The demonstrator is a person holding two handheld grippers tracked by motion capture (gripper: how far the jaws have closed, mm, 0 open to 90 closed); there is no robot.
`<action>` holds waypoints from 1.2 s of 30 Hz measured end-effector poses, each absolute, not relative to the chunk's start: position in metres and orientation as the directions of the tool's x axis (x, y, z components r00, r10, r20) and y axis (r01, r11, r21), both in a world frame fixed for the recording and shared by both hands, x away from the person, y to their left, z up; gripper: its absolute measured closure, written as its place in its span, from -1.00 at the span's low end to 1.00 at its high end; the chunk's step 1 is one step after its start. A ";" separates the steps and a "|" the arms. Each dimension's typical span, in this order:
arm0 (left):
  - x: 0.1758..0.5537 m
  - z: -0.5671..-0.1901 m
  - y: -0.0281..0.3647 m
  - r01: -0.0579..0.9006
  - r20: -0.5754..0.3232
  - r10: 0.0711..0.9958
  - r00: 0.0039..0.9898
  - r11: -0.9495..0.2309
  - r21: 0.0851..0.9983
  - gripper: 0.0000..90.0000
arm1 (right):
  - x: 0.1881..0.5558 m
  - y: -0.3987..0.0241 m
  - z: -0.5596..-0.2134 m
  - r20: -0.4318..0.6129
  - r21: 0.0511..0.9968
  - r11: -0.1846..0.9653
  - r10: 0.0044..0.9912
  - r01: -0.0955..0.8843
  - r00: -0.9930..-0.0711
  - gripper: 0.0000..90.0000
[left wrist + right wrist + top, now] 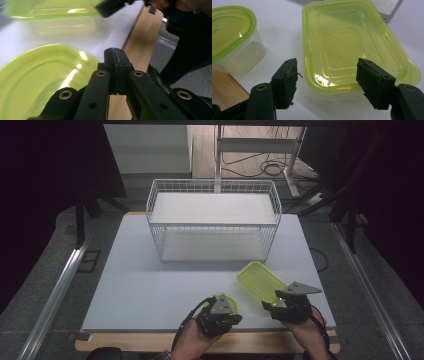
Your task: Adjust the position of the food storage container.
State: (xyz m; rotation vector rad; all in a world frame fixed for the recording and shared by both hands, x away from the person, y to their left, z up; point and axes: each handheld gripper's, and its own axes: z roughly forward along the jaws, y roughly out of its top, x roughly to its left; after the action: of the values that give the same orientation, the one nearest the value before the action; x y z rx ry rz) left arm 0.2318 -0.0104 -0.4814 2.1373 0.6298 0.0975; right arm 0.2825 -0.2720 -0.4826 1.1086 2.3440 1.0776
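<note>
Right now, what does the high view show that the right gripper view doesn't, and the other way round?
High view alone: the wire basket at the far side of the table, both hands, and the left gripper beside the oval box.

Right gripper view alone: the right gripper up close, its jaws open either side of the near end of the rectangular box, not pressing it.

Both: the two green-lidded boxes on the white tabletop.

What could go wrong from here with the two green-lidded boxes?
The right tongs stand open astride the near end of the rectangular box; closing on its thin lid rim may slip or tilt it. The left tongs are shut beside the oval box, which sits near the table's edge; a nudge might knock it off.
</note>
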 end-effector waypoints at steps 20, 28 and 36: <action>0.256 -0.495 0.022 0.497 -0.153 0.612 0.776 -0.444 0.746 1.00 | 0.282 -0.272 -0.483 0.016 0.753 0.416 0.763 0.510 -0.646 -0.26; 0.265 -0.485 0.019 0.491 -0.158 0.608 0.778 -0.431 0.757 1.00 | 0.282 -0.272 -0.483 0.012 0.753 0.420 0.761 0.507 -0.649 -0.27; 0.283 -0.485 0.005 0.485 -0.103 0.630 0.769 -0.471 0.737 1.00 | 0.282 -0.271 -0.483 0.011 0.752 0.422 0.759 0.506 -0.651 -0.27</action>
State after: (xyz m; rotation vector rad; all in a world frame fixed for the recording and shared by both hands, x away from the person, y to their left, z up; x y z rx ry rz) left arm 0.2828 0.0054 -0.4847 2.1598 0.8281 0.2324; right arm 0.2817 -0.2713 -0.4832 1.0886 2.3510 1.0736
